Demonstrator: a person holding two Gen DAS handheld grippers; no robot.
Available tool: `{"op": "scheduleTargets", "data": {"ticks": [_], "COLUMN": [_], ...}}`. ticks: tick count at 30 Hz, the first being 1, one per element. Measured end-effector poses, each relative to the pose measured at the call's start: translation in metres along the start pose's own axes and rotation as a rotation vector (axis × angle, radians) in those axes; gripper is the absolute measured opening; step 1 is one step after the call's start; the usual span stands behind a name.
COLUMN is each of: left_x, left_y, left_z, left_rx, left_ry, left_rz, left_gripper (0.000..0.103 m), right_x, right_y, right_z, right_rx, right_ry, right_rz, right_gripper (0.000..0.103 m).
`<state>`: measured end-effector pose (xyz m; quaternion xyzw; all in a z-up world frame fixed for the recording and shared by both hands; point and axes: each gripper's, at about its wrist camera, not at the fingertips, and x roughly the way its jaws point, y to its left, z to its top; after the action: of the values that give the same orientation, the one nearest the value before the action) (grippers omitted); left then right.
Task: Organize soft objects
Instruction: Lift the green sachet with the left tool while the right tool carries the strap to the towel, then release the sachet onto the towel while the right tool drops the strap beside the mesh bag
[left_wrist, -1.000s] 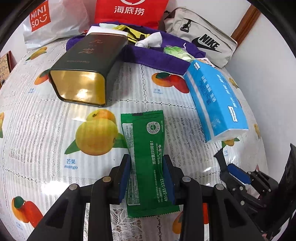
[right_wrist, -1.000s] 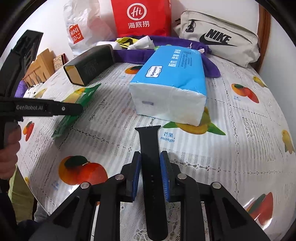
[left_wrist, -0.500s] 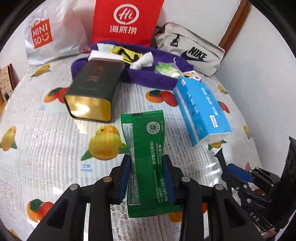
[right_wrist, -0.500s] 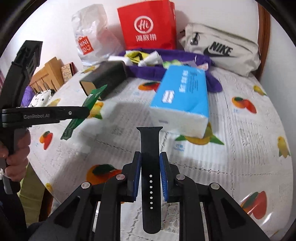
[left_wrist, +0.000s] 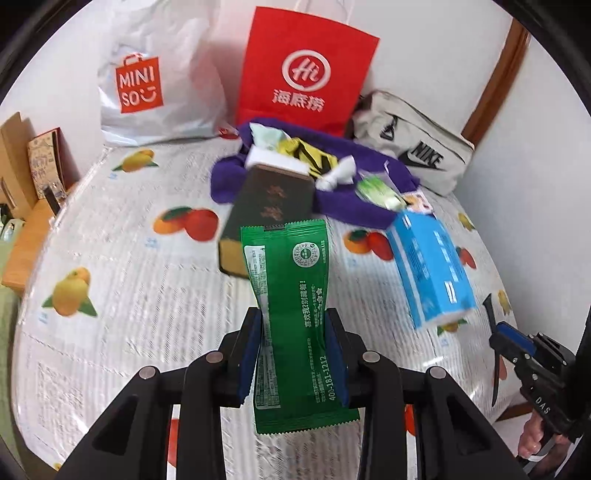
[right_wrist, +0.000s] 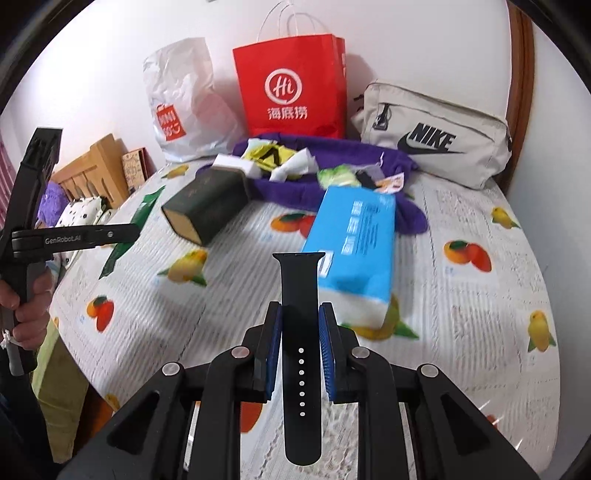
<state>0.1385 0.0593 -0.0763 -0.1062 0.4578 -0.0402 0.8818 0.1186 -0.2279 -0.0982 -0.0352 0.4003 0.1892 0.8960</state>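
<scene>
My left gripper (left_wrist: 293, 325) is shut on a green foil packet (left_wrist: 291, 314) and holds it well above the table. My right gripper (right_wrist: 300, 321) is shut on a black watch strap (right_wrist: 300, 332), also held above the table. A purple towel (left_wrist: 354, 206) lies at the back with small soft items on it: a yellow-black wrapper (left_wrist: 314, 155), a white wad (left_wrist: 338, 177) and a green-white pack (left_wrist: 380, 190). The towel also shows in the right wrist view (right_wrist: 295, 184). The right gripper (left_wrist: 495, 328) shows at the right edge of the left wrist view.
A dark green tin box (left_wrist: 269, 214) and a blue tissue pack (left_wrist: 430, 266) lie on the fruit-print tablecloth (left_wrist: 122, 295). A red paper bag (left_wrist: 306, 70), a white Miniso bag (left_wrist: 147, 88) and a beige Nike bag (left_wrist: 417, 147) stand along the back wall.
Both grippers have risen from the table, lifting the green packet and the black strap with them. The view now takes in more of the table and the back wall.
</scene>
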Motion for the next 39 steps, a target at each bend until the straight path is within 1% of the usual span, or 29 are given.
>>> {"op": "scheduleTargets", "data": {"ticks": [6, 8, 15, 20, 22, 24, 31, 34, 39], "left_x": [0.006, 0.010, 0.028, 0.043, 0.052, 0.060, 0.089, 0.105, 0.132], "left_y": [0.007, 0.009, 0.010, 0.009, 0.009, 0.008, 0.005, 0.004, 0.001], "left_z": [0.023, 0.031, 0.063, 0.090, 0.101, 0.112, 0.153, 0.169, 0.189], "left_rx": [-0.005, -0.008, -0.007, -0.001, 0.003, 0.009, 0.021, 0.025, 0.018], "left_ry": [-0.009, -0.008, -0.002, 0.001, 0.009, 0.015, 0.026, 0.040, 0.069], "left_rz": [0.008, 0.005, 0.002, 0.009, 0.018, 0.013, 0.011, 0.013, -0.009], "left_gripper": [0.033, 0.033, 0.033, 0.033, 0.033, 0.033, 0.033, 0.033, 0.033], "right_x": [0.012, 0.018, 0.042, 0.057, 0.062, 0.068, 0.095, 0.108, 0.136], "right_y": [-0.006, -0.009, -0.023, -0.033, -0.037, -0.042, -0.064, -0.075, -0.091], "right_z": [0.024, 0.032, 0.067, 0.095, 0.106, 0.119, 0.154, 0.169, 0.187], "right_rx": [-0.004, 0.004, 0.029, 0.030, 0.025, 0.027, 0.045, 0.052, 0.050], "right_ry": [-0.011, -0.011, -0.021, -0.033, -0.038, -0.053, -0.064, -0.063, -0.044], "right_rz": [-0.003, 0.009, 0.020, 0.013, 0.005, 0.001, -0.025, -0.035, -0.038], "right_gripper": [0.020, 0.020, 0.020, 0.020, 0.020, 0.020, 0.020, 0.020, 0.020]}}
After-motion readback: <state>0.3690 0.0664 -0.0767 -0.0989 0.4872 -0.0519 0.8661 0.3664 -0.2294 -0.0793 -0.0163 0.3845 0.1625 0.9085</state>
